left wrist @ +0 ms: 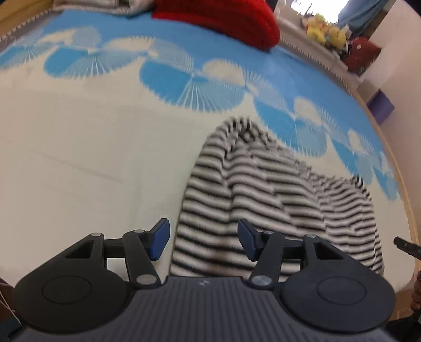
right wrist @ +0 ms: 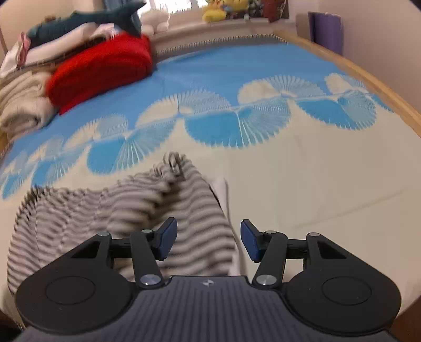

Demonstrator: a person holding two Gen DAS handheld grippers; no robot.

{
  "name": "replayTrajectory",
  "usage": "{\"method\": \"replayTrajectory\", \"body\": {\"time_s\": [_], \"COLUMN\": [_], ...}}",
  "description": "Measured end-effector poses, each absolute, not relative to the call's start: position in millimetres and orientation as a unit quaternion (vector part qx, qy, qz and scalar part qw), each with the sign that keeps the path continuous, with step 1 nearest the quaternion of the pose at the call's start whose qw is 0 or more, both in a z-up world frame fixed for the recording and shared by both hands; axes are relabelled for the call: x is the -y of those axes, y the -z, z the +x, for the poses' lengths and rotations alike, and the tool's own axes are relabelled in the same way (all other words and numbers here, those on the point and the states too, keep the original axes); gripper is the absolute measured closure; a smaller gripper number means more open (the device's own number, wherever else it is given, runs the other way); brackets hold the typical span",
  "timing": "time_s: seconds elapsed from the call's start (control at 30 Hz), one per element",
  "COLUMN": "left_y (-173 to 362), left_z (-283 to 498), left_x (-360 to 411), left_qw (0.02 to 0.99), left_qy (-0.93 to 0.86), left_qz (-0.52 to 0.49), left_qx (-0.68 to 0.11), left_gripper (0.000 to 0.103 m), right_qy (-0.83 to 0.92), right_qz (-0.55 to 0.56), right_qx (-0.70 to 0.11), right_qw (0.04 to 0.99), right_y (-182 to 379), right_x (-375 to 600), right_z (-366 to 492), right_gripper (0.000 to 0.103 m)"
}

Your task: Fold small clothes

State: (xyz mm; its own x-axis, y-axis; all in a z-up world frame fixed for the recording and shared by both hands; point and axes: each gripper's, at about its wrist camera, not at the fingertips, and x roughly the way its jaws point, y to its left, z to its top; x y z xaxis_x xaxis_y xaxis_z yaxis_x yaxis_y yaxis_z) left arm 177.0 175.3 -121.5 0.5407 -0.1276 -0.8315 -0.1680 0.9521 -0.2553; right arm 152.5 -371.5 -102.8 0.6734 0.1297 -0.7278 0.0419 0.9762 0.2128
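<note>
A small black-and-white striped garment (left wrist: 276, 200) is seen lying in a loose, rumpled heap on a bedspread (left wrist: 79, 163), its soft knit bunched into rounded folds, with one peak raised at its far end. In the right wrist view the same garment (right wrist: 126, 210) is blurred, and a pale inner layer is shown at its right edge.

Just in front of the garment, the left gripper (left wrist: 204, 238) is held with its blue-padded fingers apart; striped cloth is seen through the gap, but nothing is pinched. The right gripper (right wrist: 209, 240) is likewise held with its fingers apart over the garment's near right edge, and nothing is clamped.

Around the garment, the bedspread is cream, smooth and flat; beyond the garment it turns blue with a row of fan-shaped scallops. Farther beyond the garment, a thick red knitted item (right wrist: 102, 68) is folded at the bedspread's far edge, beside a stack of cream textiles (right wrist: 23, 110) topped by a dark plush fish (right wrist: 86, 21). Yellow soft toys (left wrist: 326, 34) are lined up on a ledge behind, and a purple box (right wrist: 326, 30) is set by the wall
</note>
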Motion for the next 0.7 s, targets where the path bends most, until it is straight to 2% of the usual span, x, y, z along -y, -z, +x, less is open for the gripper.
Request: {"method": "replayTrajectory", "body": {"time_s": [0.2,0.4,0.5,0.57,0.6,0.63,0.7], "left_y": [164,178,181,185,184,183,174], "left_z": [190,196,200,208,208,208,207], "left_x": [-176,-184,-181,-175,-172,-170,-170], "left_qw": [0.804,0.779,0.776,0.780,0.782,0.786,0.803], "left_qy": [-0.045,-0.046,-0.041,-0.034,-0.024,-0.016,-0.009], "left_qz": [-0.138,-0.169,-0.156,-0.139,-0.136,-0.131,-0.121], "left_qx": [-0.576,-0.602,-0.609,-0.609,-0.608,-0.604,-0.583], "left_gripper": [0.041,0.041,0.044,0.062,0.087,0.100,0.101], "right_qy": [-0.036,-0.041,-0.043,-0.050,-0.056,-0.063,-0.073], "right_qz": [0.064,0.056,0.053,0.054,0.054,0.054,0.052], "right_qx": [-0.481,-0.535,-0.545,-0.535,-0.527,-0.517,-0.489], "right_qw": [0.873,0.842,0.836,0.841,0.846,0.852,0.867], "right_y": [136,160,167,162,158,154,138], "right_x": [363,355,352,352,351,351,352], "right_z": [149,162,165,163,161,158,150], "right_gripper": [0.048,0.047,0.054,0.082,0.086,0.089,0.091]}}
